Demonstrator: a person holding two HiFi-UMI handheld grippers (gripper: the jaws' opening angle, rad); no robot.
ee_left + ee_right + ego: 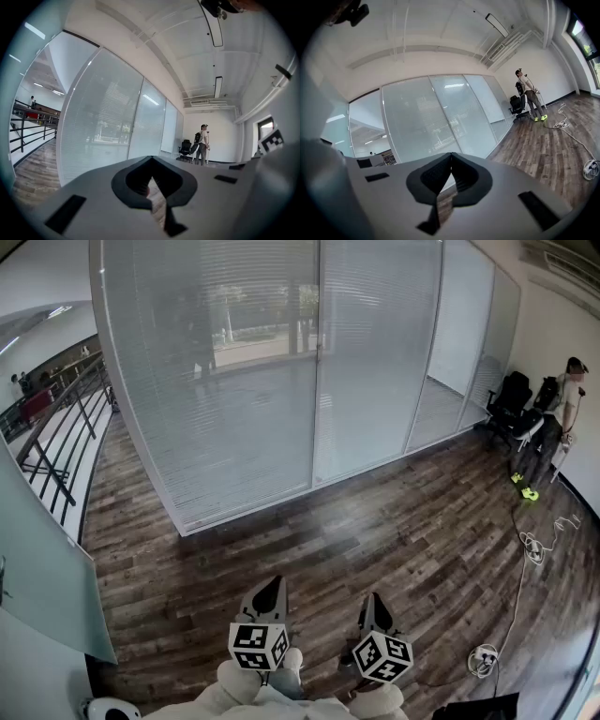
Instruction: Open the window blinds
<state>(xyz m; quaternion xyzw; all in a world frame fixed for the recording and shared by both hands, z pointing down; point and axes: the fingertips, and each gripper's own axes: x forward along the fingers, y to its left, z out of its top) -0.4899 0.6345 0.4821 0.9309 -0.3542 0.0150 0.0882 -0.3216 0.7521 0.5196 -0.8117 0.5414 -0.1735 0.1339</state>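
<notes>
- Found the left gripper [273,582] [151,160] low in the head view, held level and aimed toward the glass wall.
- Saw, in the left gripper view, its jaws drawn together at the tips, with nothing between them and only a sliver of floor visible past the gap below.
- Found the right gripper [373,598] [451,155] just beside it, tipped slightly downward.
- Saw, in the right gripper view, those jaws likewise pressed tip to tip and empty.
- Noted the window blinds [253,381] well apart from both grippers, across a broad stretch of wooden floor [375,531].
- Saw them hanging full length behind the tall glass panels [375,352], from the top edge down to the floor rail.
- Read the slats as mostly turned closed, with trees and pavement faintly visible through the upper left panel. Possibly tilted a little there, but could not be sure through the glare.
- Spotted a person [553,423] standing at the far right, just beside a dark office chair [511,404] and near the white wall.
- Traced a pale cable [523,568] across the floor from that corner to a small white coil [483,659] on the right gripper's side.
- Made out a black railing [56,427] at the left edge, outside the corner of the glass.
- Caught a long light strip [218,86] on the ceiling in the left gripper view.
</notes>
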